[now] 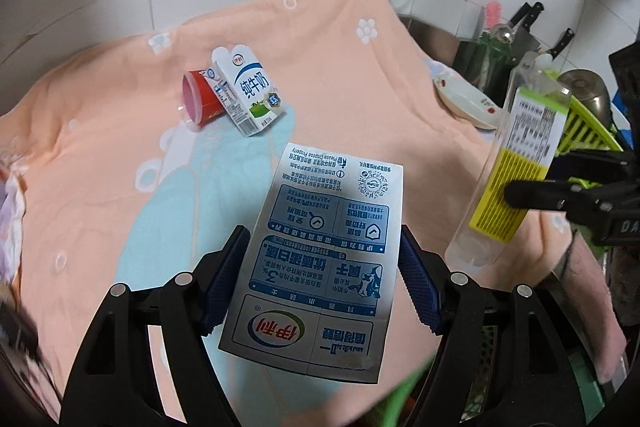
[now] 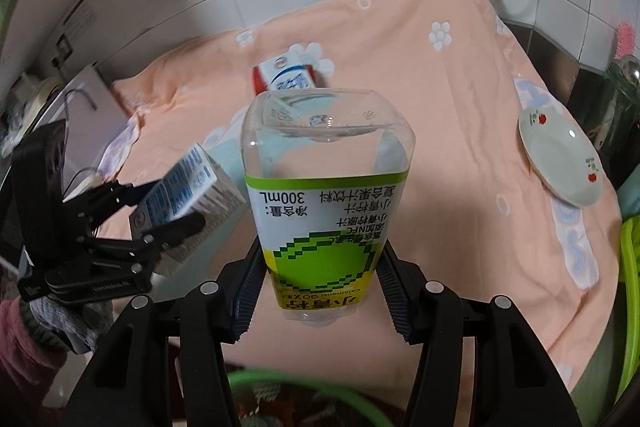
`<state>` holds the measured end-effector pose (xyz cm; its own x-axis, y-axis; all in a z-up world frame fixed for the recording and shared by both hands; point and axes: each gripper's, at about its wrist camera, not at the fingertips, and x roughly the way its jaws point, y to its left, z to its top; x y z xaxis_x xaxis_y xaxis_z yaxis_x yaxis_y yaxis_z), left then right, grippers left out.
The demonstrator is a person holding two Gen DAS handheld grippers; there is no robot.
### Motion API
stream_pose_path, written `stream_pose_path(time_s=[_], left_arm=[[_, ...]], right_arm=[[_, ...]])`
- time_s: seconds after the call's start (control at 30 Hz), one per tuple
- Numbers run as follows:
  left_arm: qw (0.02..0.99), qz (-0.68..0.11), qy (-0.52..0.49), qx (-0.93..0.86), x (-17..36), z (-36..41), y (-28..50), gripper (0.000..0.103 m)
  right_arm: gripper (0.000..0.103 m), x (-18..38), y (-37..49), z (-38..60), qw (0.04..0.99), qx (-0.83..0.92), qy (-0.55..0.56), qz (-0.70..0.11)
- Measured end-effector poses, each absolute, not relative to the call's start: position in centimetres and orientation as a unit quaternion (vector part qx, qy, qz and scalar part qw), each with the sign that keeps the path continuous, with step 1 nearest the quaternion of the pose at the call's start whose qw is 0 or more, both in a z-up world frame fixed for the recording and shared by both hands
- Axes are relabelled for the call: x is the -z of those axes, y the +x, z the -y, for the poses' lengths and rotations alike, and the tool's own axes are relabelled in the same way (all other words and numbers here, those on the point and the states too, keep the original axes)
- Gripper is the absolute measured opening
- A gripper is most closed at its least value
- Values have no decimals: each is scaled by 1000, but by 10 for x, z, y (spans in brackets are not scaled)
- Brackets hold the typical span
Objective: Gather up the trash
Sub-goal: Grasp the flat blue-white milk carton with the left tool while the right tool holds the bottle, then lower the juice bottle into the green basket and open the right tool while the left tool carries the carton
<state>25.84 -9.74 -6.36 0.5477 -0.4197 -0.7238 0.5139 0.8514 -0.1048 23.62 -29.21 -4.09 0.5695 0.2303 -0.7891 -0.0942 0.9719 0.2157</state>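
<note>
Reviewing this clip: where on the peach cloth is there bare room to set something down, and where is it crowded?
Free: the wide stretch of peach cloth between the lying milk carton and the plate, and the cloth's back edge by the tiled wall. Crowded: the carton touches the red cup; the right edge holds the plate.

The left gripper (image 1: pixel 320 279) is squeezed shut, something flat pinched between its two blue fingers (image 1: pixel 224 279). The right gripper (image 2: pixel 320 279) is squeezed shut too, something held between its fingers (image 2: pixel 250 291). The two grippers sit side by side, both pointing forward.
</note>
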Motion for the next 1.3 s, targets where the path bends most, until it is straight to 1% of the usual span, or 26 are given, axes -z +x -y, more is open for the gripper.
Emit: stream_pose_path(time_s=[0.3,0.63,1.07,1.17,1.3], left_arm=[[884,-380,56,266,53,92,181,72],[882,-378,67,274,57,93,109,72],[887,-373,58,267,58,84,70,72],[886,-373,55,269,57,84,66,72],[885,-374,51,273,58,86,60,72]], right_arm=[[53,53,169,287,874,-110,49,-470],[53,92,101,282,844,-126,30,-521],[53,147,31,263,797,-154,42,-582],[54,151,17,263,791,-157,51,-589],[54,143,8,269,797,-147,53,-583]])
